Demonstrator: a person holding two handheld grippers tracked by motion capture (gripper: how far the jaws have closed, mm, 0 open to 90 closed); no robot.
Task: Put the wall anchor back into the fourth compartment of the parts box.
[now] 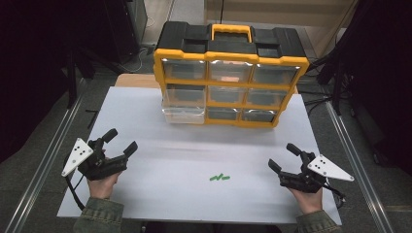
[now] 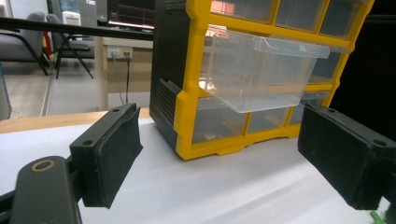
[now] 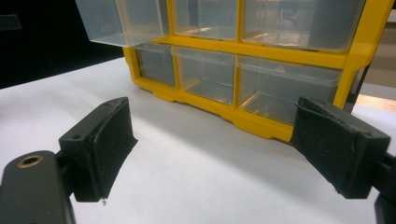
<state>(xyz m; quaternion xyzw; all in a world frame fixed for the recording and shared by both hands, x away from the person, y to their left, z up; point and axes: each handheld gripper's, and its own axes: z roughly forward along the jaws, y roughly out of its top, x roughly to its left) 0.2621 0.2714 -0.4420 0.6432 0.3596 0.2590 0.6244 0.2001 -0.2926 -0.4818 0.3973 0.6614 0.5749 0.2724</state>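
Waiting at the bench's (image 1: 145, 121) near corners, left claw (image 1: 118, 141) and right claw (image 1: 282, 156) gape empty | green pieces (image 1: 220, 177) near front edge | pinch low, then carry to pulled-out drawer (image 1: 183, 114).

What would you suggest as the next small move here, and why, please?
Probably bring the right tongs in toward the small green pieces lying loose on the white table. Both tongs are open and hold nothing, and a clear drawer of the yellow organizer is already pulled out, likely to receive them.
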